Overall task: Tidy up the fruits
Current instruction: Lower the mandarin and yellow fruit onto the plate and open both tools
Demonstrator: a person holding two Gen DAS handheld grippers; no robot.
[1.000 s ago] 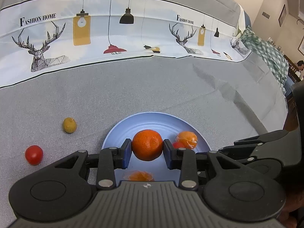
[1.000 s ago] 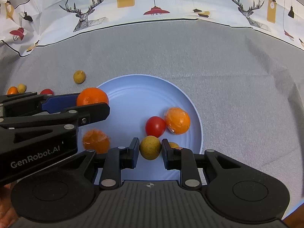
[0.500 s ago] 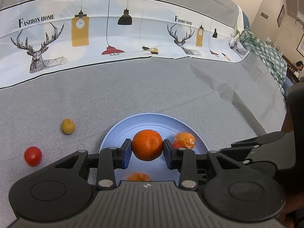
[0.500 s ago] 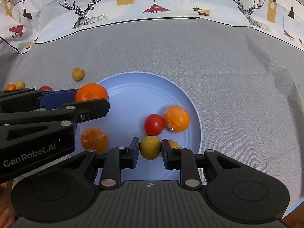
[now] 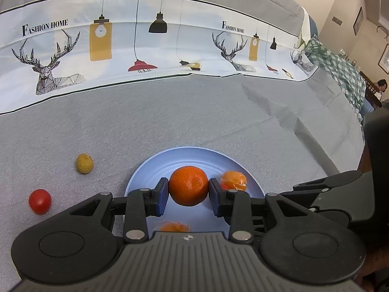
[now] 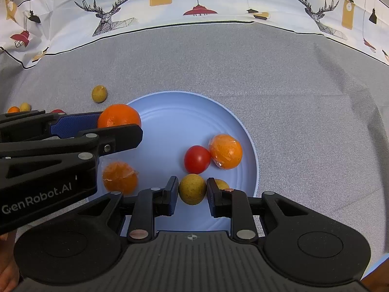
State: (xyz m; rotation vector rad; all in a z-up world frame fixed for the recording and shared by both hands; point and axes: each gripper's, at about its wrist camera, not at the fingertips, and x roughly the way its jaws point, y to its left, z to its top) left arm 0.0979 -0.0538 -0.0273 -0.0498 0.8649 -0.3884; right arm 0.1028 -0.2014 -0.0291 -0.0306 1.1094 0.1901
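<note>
A grey cloth (image 5: 170,116) covers the counter. Along its far edge, from nine o'clock round to two o'clock, runs a white printed band (image 5: 150,48) showing stags, hanging lamps and the words "Fashion Home". At two o'clock lies a green checked cloth (image 5: 340,70); beyond it, a framed picture (image 5: 359,20) hangs on the beige wall.

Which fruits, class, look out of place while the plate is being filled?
Several lie off the blue plate on the grey cloth: a yellow-green fruit, a red tomato, and two small fruits at the far left.
</note>
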